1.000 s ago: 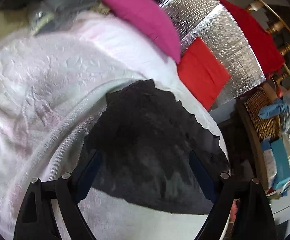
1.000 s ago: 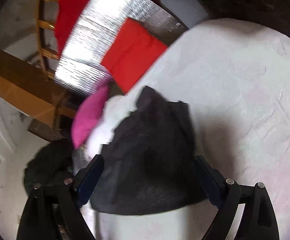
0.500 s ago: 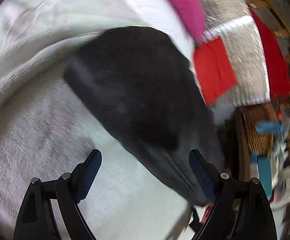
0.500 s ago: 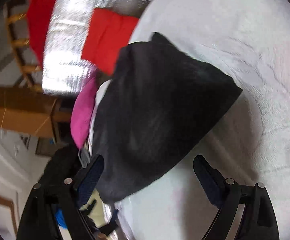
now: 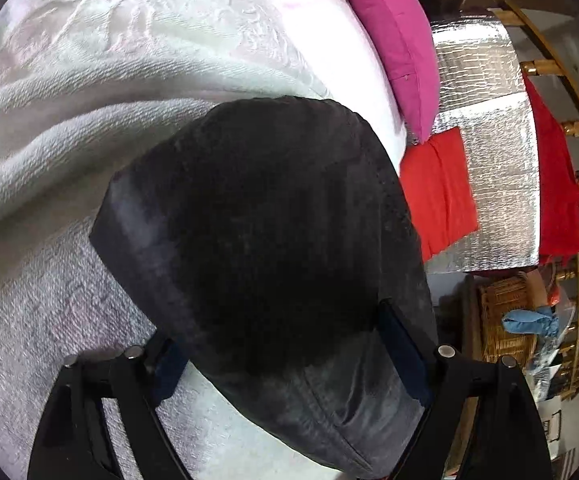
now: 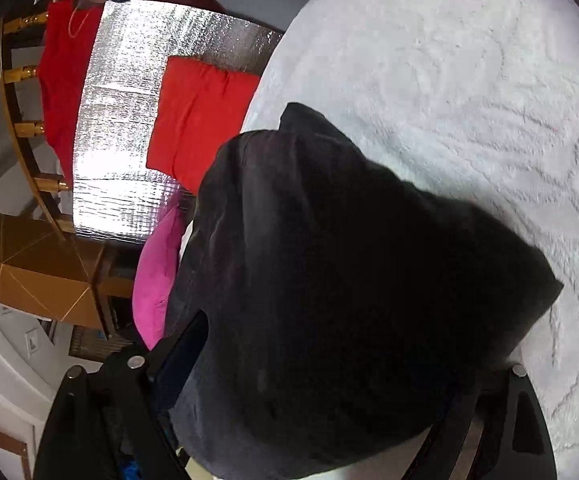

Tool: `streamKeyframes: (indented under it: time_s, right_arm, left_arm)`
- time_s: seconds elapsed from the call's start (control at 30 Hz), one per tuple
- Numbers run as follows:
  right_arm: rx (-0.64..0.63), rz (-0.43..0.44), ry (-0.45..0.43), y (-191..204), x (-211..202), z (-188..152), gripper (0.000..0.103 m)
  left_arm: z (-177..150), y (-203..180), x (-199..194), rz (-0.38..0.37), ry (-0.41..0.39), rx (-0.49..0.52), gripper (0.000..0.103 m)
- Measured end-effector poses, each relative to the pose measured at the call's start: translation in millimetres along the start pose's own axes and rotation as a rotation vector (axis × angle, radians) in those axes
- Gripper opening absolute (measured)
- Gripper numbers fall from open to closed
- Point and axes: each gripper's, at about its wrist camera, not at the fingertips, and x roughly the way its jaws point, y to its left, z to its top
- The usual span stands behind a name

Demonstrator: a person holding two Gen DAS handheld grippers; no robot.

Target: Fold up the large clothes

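A folded black garment [image 5: 273, 240] lies on the white textured bedspread [image 5: 109, 60]. My left gripper [image 5: 285, 360] is open, its jaws wide apart on either side of the garment's near end. The same garment fills the right wrist view [image 6: 349, 300] on the bedspread [image 6: 469, 80]. My right gripper [image 6: 321, 364] is open too, its fingers straddling the garment; the right finger is mostly hidden behind the cloth. Whether either gripper touches the cloth is not clear.
A magenta pillow [image 5: 397, 40] lies at the bed's far edge. Beyond it are a silver foil sheet [image 5: 489, 120] with a red cloth [image 5: 437, 188], a wooden railing with red fabric [image 5: 557, 184], and a wicker basket [image 5: 505, 320].
Both grippers have closed in on the black garment, which now fills far more of each view and sits between the jaws. Both stayed open.
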Motion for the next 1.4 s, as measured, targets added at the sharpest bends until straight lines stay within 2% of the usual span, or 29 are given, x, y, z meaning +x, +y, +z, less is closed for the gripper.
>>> streamKeyframes:
  time_s: [0.03,0.07,0.1,0.13,0.2,0.27,0.37,0.57,0.73,0.83,0.87,0.9,0.97,1.0,1.03,1.13,1.23,1.33,1.4]
  right_arm:
    - [-0.009,-0.009,-0.007,1,-1,0,0.076]
    - [-0.028,-0.026,-0.015,0,-1,0,0.061]
    - [-0.034,-0.032,-0.014,-1,-2,2,0.052]
    - [-0.045,-0.039,-0.012,0,-3,2,0.050]
    - [-0.082,-0.039,-0.021,5,-7,1,0.042]
    - [-0.131,-0.046,-0.037,16,-12,-3,0.040]
    - [-0.170,-0.038,-0.047,26,-20,-8,0.038]
    - [-0.198,-0.037,-0.020,21,-49,-20,0.038]
    - [-0.228,-0.042,-0.002,11,-75,-34,0.038]
    - [-0.245,-0.070,0.030,-2,-85,-43,0.038]
    - [-0.250,-0.086,0.047,-6,-84,-44,0.038]
    - [-0.247,-0.098,0.062,-8,-82,-44,0.043]
    - [-0.228,-0.114,0.099,-13,-82,-43,0.050]
    - [-0.213,-0.123,0.124,-12,-83,-42,0.062]
    - [-0.198,-0.132,0.152,-14,-87,-43,0.066]
    - [-0.212,-0.123,0.203,-11,-112,-52,0.068]
    - [-0.308,-0.147,0.256,2,-139,-59,0.068]
    - [-0.423,-0.137,0.261,28,-166,-60,0.068]
    - [-0.478,-0.122,0.238,47,-176,-58,0.069]
  left_arm:
    - [0,0,-1,0.018,0.001,0.006,0.073]
    - [0,0,-3,0.024,-0.001,0.011,0.067]
    - [1,0,-4,0.025,-0.006,0.015,0.062]
    - [0,-1,-3,0.029,-0.010,0.022,0.060]
    - [-1,-6,-6,0.047,-0.018,0.056,0.048]
    - [-1,-12,-8,0.041,-0.029,0.073,0.038]
    - [-1,-21,-18,0.036,-0.047,0.099,0.033]
    - [-12,-22,-47,0.045,-0.032,0.137,0.031]
    - [-36,-7,-71,0.081,0.024,0.170,0.031]
    - [-46,9,-76,0.111,0.064,0.155,0.036]
    - [-46,11,-73,0.137,0.085,0.165,0.045]
    - [-44,15,-69,0.177,0.117,0.164,0.055]
    - [-41,20,-70,0.208,0.172,0.132,0.062]
    - [-40,21,-77,0.204,0.190,0.121,0.062]
    - [-40,21,-84,0.201,0.194,0.123,0.062]
    - [-47,14,-118,0.232,0.189,0.201,0.066]
    - [-56,3,-149,0.264,0.160,0.273,0.067]
    - [-61,-18,-174,0.243,0.117,0.349,0.069]
    - [-59,-46,-184,0.230,0.052,0.417,0.080]
